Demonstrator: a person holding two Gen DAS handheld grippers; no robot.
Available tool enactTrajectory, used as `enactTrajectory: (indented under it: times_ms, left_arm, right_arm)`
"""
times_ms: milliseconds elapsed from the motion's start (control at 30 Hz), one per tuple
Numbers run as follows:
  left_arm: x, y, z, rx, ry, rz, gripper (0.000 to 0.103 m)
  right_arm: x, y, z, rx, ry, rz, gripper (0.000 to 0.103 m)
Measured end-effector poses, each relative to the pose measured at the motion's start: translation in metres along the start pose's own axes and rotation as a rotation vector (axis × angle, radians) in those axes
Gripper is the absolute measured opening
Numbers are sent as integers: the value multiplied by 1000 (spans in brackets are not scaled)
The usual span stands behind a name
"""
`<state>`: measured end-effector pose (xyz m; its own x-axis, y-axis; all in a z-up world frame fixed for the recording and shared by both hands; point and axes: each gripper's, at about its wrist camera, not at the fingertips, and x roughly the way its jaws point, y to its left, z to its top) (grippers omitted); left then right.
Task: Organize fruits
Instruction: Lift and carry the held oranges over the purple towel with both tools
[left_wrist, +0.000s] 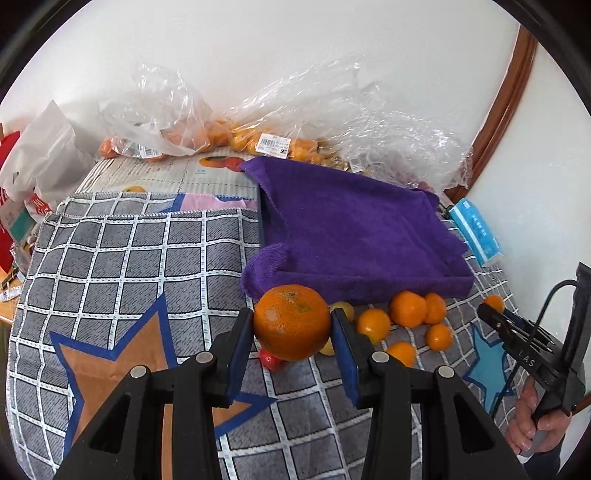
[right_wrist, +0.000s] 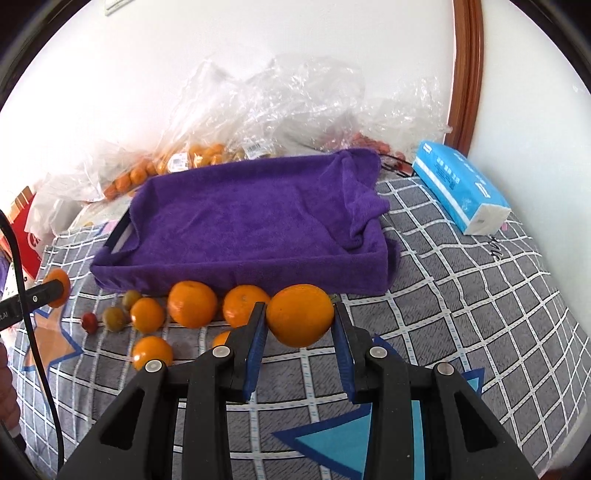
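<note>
My left gripper (left_wrist: 292, 325) is shut on a large orange (left_wrist: 291, 322), held above the checked cloth just in front of the purple towel-lined tray (left_wrist: 354, 236). My right gripper (right_wrist: 300, 320) is shut on another orange (right_wrist: 300, 314), also just in front of the tray (right_wrist: 258, 218). Several loose oranges (right_wrist: 192, 303) lie along the tray's front edge, with two small green-yellow fruits (right_wrist: 114, 318) and a small red fruit (right_wrist: 89, 322) to the left. The tray holds no fruit. The right gripper also shows at the right of the left wrist view (left_wrist: 491, 310).
Clear plastic bags (left_wrist: 236, 125) with more oranges lie behind the tray against the wall. A blue tissue pack (right_wrist: 461, 192) lies right of the tray. A white bag (left_wrist: 40, 155) and red packaging sit at far left. A brown wooden frame (right_wrist: 467, 70) runs up the wall.
</note>
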<state>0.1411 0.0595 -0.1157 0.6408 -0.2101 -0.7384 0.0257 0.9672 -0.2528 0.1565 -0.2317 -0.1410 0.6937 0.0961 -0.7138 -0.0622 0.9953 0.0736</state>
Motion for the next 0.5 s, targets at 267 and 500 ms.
enactTrajectory:
  times_ms: [267,500]
  left_arm:
    - [-19,-9,3,9,-17,-4,40]
    - [-34,-16,10,16,-25,-29,40]
  right_arm:
    - [-15,14,8,-1,-20,19,35]
    - [-31,16,20,3,-58,28,35]
